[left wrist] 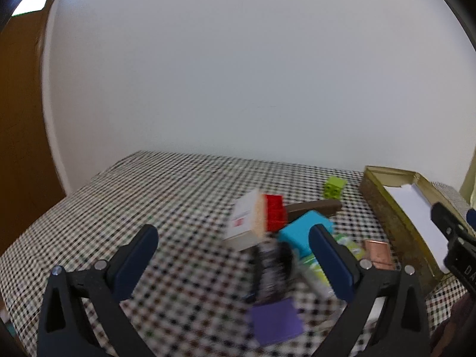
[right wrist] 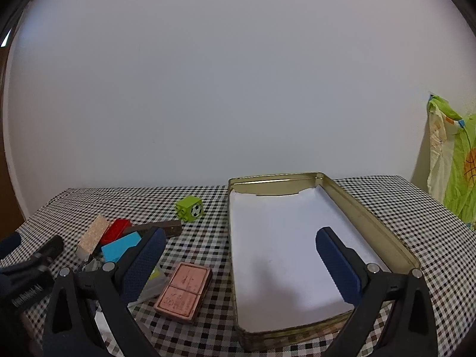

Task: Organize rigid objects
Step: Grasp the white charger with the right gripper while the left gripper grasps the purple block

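Blocks [right wrist: 119, 238] lie heaped at 9 o'clock of the tin [right wrist: 369, 223], whose long axis runs toward 12. Left gripper [left wrist: 235, 255] and right gripper [right wrist: 241, 253] both gape wide, empty.

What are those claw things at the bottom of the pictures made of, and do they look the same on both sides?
Both look alike. The left gripper and the right gripper each have a black plastic frame with triangular cut-outs and small silver pivot bolts. Each carries two dark blue fingers with a finely ribbed gripping face. Seen from the right wrist, the left gripper's black body bears white lettering, too blurred to read. No cables or sleeves show.
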Tool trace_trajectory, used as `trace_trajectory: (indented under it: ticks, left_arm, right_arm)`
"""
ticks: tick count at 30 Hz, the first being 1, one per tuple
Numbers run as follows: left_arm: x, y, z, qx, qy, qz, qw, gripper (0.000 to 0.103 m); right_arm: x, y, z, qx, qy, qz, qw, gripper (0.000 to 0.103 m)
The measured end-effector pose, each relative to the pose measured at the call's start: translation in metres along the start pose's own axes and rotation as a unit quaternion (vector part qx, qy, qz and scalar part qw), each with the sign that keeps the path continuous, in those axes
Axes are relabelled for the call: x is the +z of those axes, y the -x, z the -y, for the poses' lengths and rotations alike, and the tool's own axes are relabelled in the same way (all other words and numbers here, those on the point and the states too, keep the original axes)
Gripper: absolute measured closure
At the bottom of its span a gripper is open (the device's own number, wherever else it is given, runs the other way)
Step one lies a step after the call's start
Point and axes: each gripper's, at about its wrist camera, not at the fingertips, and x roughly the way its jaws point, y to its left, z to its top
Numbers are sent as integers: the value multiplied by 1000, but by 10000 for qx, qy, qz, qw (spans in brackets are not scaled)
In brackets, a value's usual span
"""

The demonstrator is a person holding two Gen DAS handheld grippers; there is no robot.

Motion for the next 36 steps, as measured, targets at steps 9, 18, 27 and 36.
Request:
trace_trajectory:
  ticks: [9,18,27,36]
  left_arm:
    - [-11,7,-54,371,164,-330,9986,0]
    - [-18,9,-56,527,-109,-570,9969,0]
    - [-23,6,-49,329,-217,-814,9959,0]
    - [-30,1,-3,-390,-500,-1141,9914,1]
  right_arm:
    - [-14,3,-25,1240,60,-908,9881,2]
    - [-41,-8,-76,1931,724,-2126,9551,27]
    - [-47,-12,-85,1884,1071,-2492,9439,38]
    - [-16,20,-20,2206,158,-1441,9645,38]
